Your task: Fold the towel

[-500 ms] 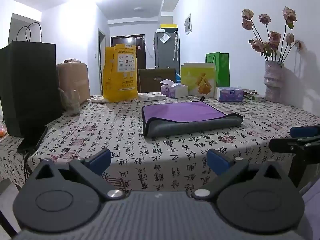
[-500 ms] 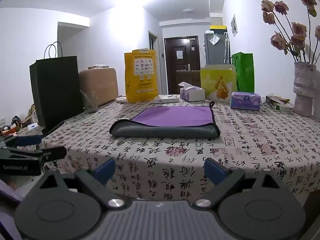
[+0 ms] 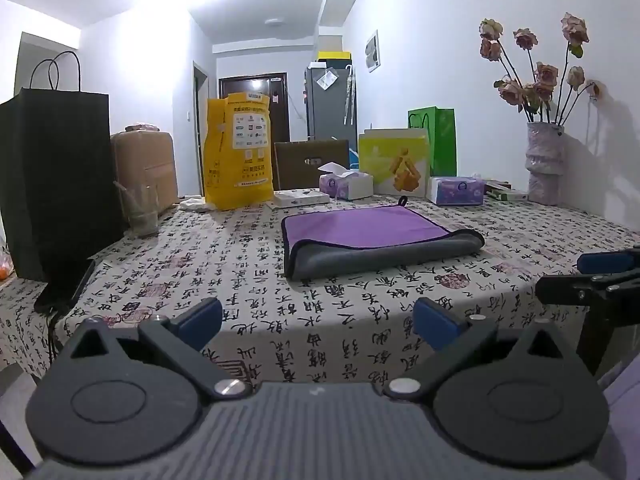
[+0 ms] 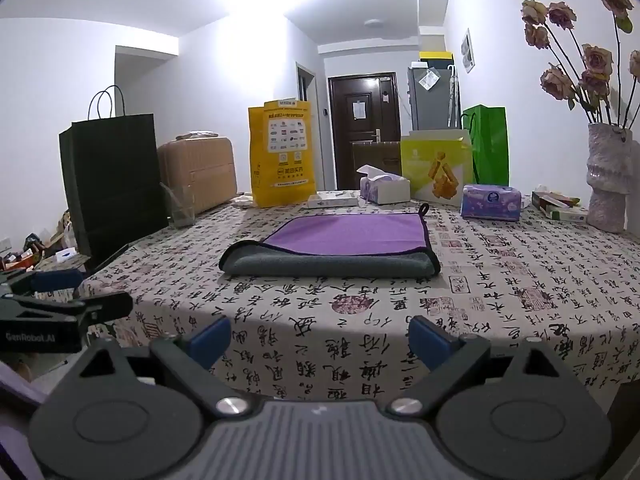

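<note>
A purple towel with a grey underside point(image 3: 368, 236) lies folded on the patterned tablecloth point(image 3: 248, 280), its grey fold facing me. It also shows in the right wrist view point(image 4: 340, 244). My left gripper point(image 3: 318, 322) is open and empty, held off the table's near edge, well short of the towel. My right gripper point(image 4: 320, 336) is open and empty too, level with the near edge. Each gripper shows at the side of the other's view: the right one point(image 3: 600, 280), the left one point(image 4: 52, 300).
Along the table's far side stand a yellow bag point(image 3: 238, 152), tissue boxes point(image 3: 456, 191), a yellow-green box point(image 3: 394, 162), a green bag point(image 3: 434, 140) and a vase of roses point(image 3: 546, 168). A black bag point(image 3: 56, 176) and a glass point(image 3: 140, 208) stand at the left.
</note>
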Demonstrator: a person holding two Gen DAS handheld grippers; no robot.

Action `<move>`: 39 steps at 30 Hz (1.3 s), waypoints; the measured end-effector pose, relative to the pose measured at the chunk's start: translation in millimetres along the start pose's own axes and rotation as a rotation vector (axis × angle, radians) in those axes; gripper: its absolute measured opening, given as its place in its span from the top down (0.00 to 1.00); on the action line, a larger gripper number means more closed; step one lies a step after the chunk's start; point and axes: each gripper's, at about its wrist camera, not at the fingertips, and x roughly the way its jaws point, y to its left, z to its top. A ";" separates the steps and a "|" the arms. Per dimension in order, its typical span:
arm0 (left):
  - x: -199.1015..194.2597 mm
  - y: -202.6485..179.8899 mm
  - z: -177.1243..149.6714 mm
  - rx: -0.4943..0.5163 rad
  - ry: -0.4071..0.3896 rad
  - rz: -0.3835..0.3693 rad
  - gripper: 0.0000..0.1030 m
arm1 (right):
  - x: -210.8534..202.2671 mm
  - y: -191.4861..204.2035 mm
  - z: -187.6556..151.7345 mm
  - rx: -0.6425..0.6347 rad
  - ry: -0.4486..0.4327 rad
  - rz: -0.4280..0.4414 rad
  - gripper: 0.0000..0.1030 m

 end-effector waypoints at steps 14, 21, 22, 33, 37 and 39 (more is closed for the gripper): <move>-1.8 -0.1 -0.7 0.004 -0.003 -0.001 0.00 | 1.3 -0.2 -0.1 -0.002 0.001 0.002 0.07; -2.0 -0.6 -0.9 0.004 -0.003 -0.001 0.00 | 1.5 0.2 -1.2 -0.001 0.003 0.001 0.07; -2.1 -0.6 -0.4 0.005 -0.003 -0.001 0.00 | 1.7 0.0 -1.0 0.000 0.003 0.002 0.07; -2.0 -0.6 -0.8 0.005 -0.003 -0.001 0.00 | 1.3 0.1 -2.2 0.003 0.002 -0.001 0.07; -2.1 -0.7 -0.6 0.005 -0.003 -0.001 0.00 | 0.6 -0.1 -1.7 0.004 0.002 -0.001 0.07; -1.9 -0.5 -0.9 0.005 -0.003 -0.001 0.00 | 0.9 0.4 -1.6 0.004 0.003 0.000 0.07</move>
